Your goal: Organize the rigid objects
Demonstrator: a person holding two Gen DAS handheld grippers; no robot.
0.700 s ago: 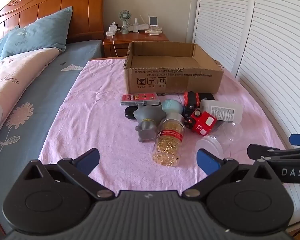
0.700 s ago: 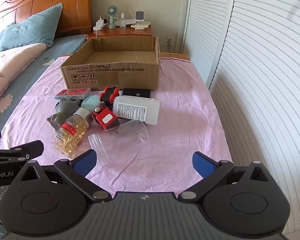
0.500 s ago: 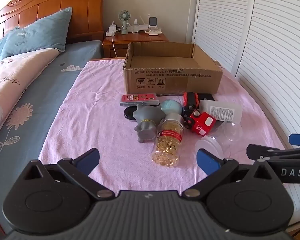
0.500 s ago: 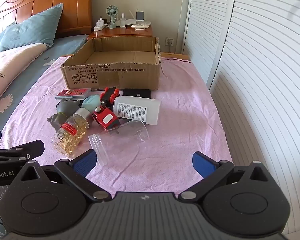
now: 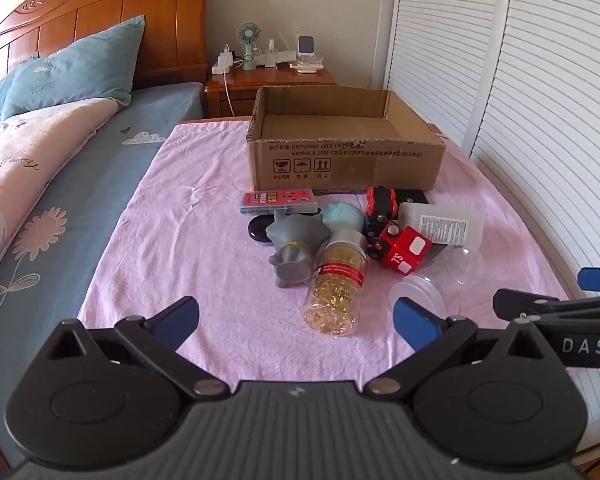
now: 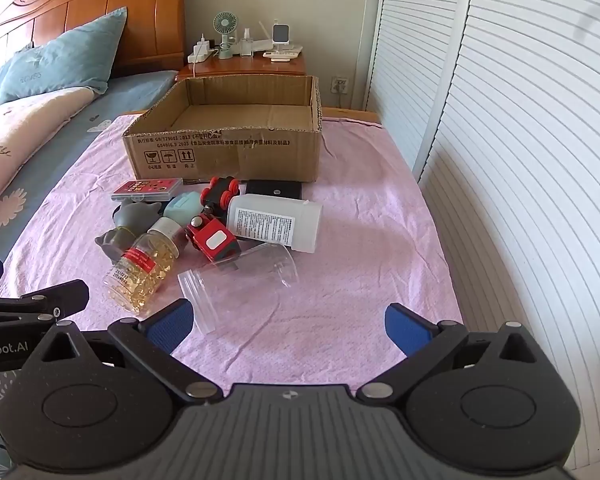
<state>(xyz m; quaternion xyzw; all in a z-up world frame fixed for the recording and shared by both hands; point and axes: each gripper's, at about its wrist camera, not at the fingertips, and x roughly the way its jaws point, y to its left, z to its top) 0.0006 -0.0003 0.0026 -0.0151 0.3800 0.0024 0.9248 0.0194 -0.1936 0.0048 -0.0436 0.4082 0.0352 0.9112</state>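
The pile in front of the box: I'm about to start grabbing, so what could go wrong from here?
The clear plastic jar lies on its side and is hard to see; open jaws closing on it may squeeze it away. The capsule bottle also lies on its side beside the grey toy, and may roll if nudged. The red toy car leans against the white bottle, so lifting either could shift the other.

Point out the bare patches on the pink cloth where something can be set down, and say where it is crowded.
Free: the pink cloth between the white bottle and the louvred doors, and the strip left of the grey toy toward the blue sheet. The cardboard box looks empty. Crowded: the pile before the box, down to the capsule bottle and clear jar.
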